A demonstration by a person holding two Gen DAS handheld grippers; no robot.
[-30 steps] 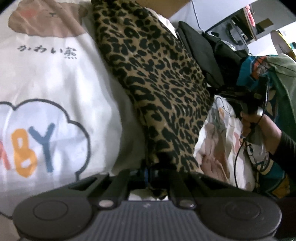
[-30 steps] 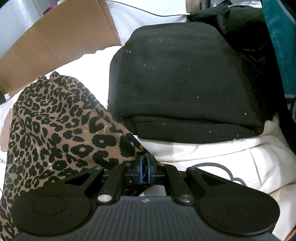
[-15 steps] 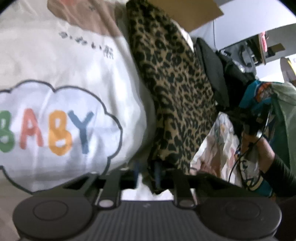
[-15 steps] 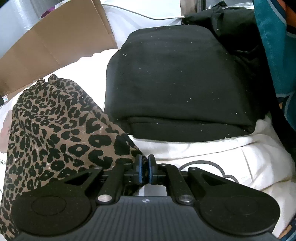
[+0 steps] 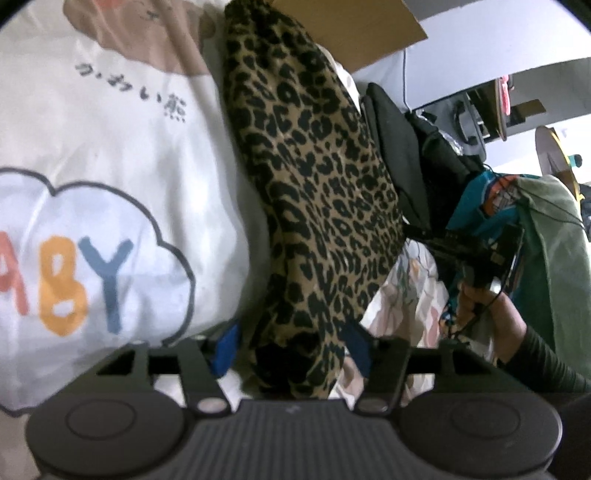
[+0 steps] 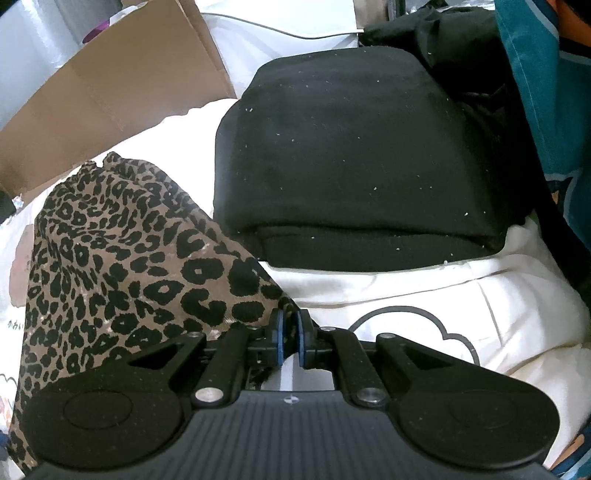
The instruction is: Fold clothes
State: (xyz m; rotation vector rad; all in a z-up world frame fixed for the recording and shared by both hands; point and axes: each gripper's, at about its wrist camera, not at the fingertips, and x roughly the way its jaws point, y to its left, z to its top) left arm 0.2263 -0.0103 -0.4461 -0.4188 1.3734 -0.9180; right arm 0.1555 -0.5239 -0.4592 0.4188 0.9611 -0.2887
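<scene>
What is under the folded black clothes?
The folded black garment lies on a white sheet with a cloud outline printed on it. More dark clothing is bunched behind it. What lies under the sheet is covered, so it cannot be seen.

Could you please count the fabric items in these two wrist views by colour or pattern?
Leopard print: 1, the leopard-print garment.
Black: 2, the folded black garment and a crumpled black heap behind it.
White with print: 1, the white BABY cloth underneath.
Teal: 1, the teal fabric at the right edge.
Total: 5
</scene>
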